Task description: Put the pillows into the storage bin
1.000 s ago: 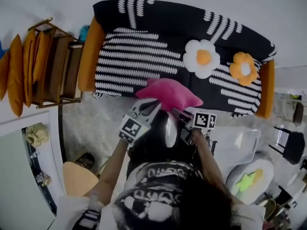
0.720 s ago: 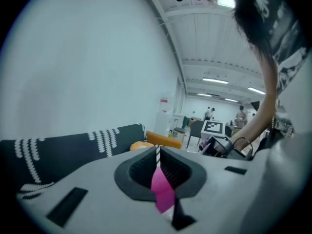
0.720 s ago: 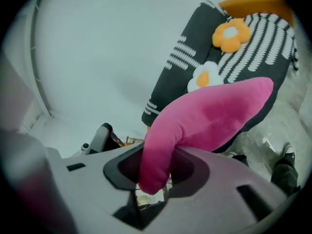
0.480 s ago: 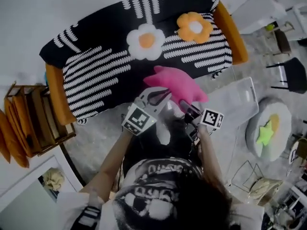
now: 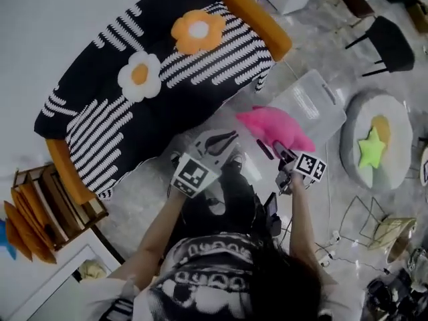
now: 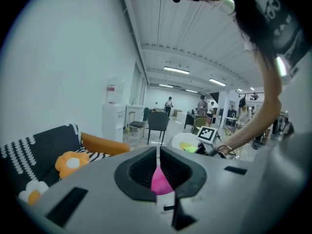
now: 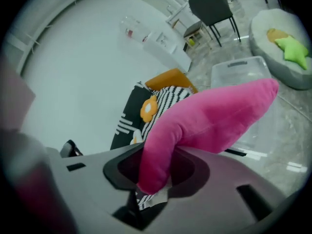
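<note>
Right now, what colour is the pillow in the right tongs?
The pillow is pink, clearest in the right gripper view.

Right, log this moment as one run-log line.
right hand-held gripper: shut on pink pillow | left hand-held gripper: shut on pink sliver | storage bin: pillow not in

A pink pillow (image 5: 274, 127), bent and held aloft, overlaps the near edge of the clear storage bin (image 5: 314, 99) at its 2 o'clock. An orange flower pillow (image 5: 198, 31) and a white flower pillow (image 5: 140, 75) lie flat on the striped sofa (image 5: 100, 126) at 10 o'clock.
</note>
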